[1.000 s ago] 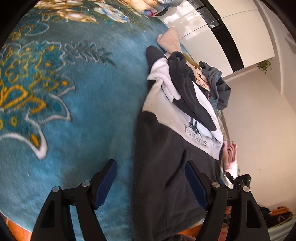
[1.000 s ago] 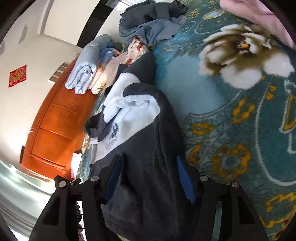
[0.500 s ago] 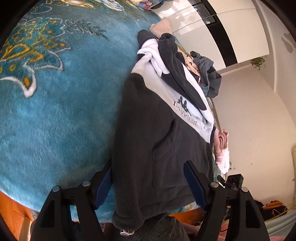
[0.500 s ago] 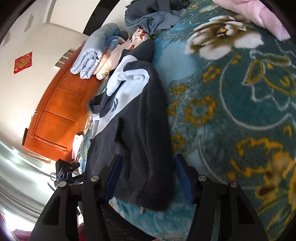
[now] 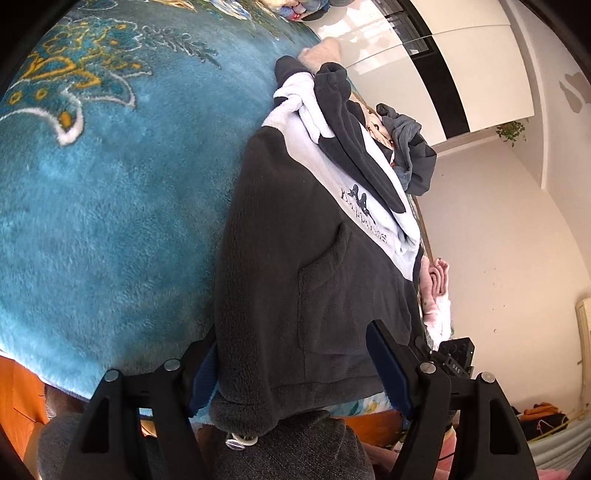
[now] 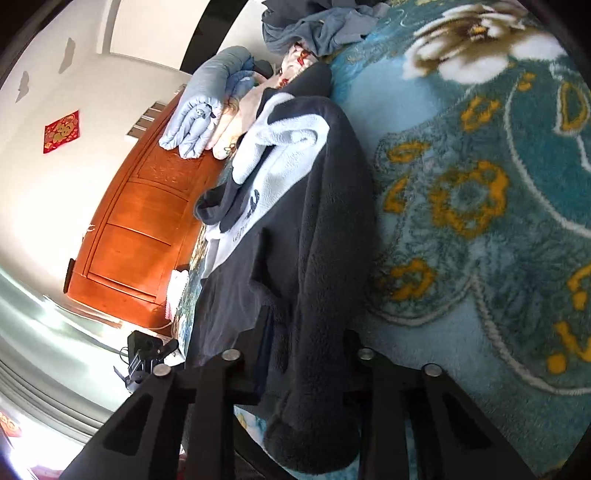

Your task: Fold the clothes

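Note:
A dark grey and white fleece hoodie lies flat on the teal floral blanket, its hem hanging over the near edge of the bed. My left gripper is open, and the left part of the hem sits between its blue pads without being pinched. In the right wrist view the same hoodie runs away from me. My right gripper has shut on the bunched hem at the right side, and the fabric hides its pads.
Beyond the hoodie lie a grey-blue pile of clothes, a rolled light-blue quilt and a pink garment. An orange wooden headboard stands at the bed's side. A small camera sits on a stand off the bed.
Both grippers drew back to the near edge of the bed, down to the hoodie's hem. The right gripper's fingers closed in on the hem; the left gripper stayed open.

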